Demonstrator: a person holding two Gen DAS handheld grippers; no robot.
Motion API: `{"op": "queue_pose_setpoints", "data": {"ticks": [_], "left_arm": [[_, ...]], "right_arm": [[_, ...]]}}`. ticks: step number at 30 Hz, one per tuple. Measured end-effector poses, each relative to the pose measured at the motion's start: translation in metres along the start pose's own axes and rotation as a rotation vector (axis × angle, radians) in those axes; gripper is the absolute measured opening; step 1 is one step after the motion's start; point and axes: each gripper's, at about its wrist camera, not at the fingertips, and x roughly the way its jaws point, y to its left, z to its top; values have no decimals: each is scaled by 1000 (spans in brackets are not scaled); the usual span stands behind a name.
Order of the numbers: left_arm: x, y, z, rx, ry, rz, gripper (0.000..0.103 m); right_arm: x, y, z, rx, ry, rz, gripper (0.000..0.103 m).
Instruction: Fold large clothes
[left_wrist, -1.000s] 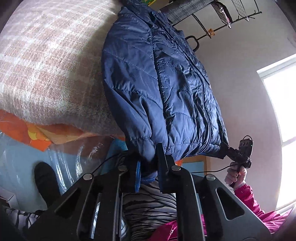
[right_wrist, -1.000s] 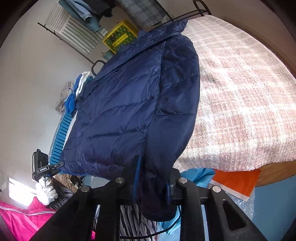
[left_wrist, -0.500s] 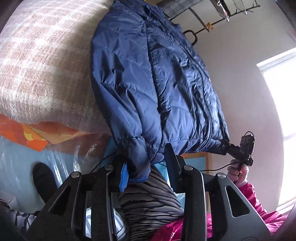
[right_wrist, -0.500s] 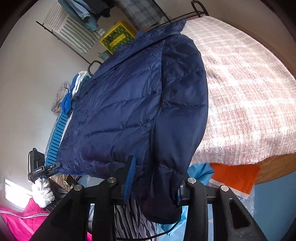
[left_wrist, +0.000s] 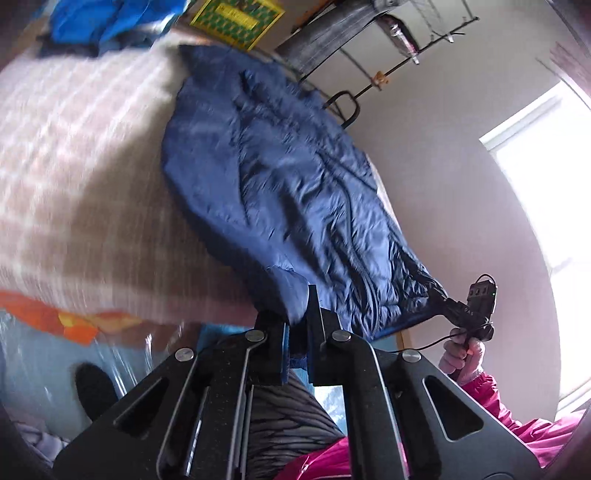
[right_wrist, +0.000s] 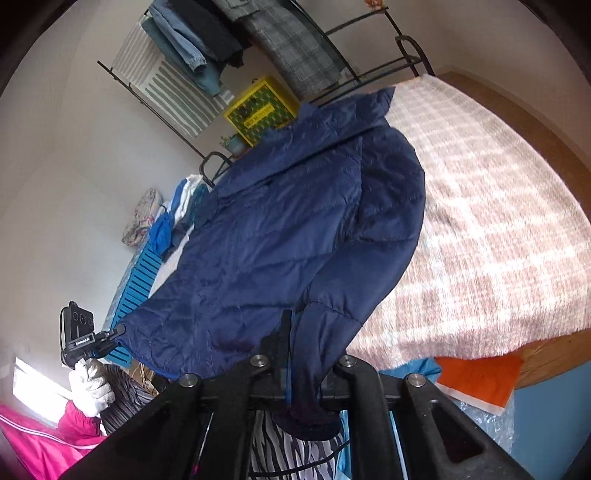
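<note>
A bed with a pink-and-white checked blanket (right_wrist: 480, 221) carries a navy quilted jacket (right_wrist: 295, 229), spread front-up near the edge. A clothes rack (right_wrist: 332, 55) stands behind. A yellow box (right_wrist: 258, 109) bears writing too small to read. The left gripper (left_wrist: 299, 317) pinches one sleeve cuff; the right gripper (right_wrist: 306, 354) pinches the other cuff. The far gripper's lettering is illegible.

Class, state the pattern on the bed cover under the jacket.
Pink-and-white plaid bed cover, clearest in the right wrist view.
</note>
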Motion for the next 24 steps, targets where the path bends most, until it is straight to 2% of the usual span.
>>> {"op": "queue_pose_setpoints", "data": {"ticks": [5,10,18,24], "left_arm": [[-7,-24,37,46,-60,-5,4],[-5,-39,82,73,-114,1,3],[17,-47,165,108,-204,102,3],[49,-33,229,98,-217,153,3]], "right_arm": [[-15,19,34,4,-101,28,5],[-13,36,82,-25,-156,-2,4],[42,36,178,-29,-162,-151,3],[89,30,239,-49,-162,-230,3]]}}
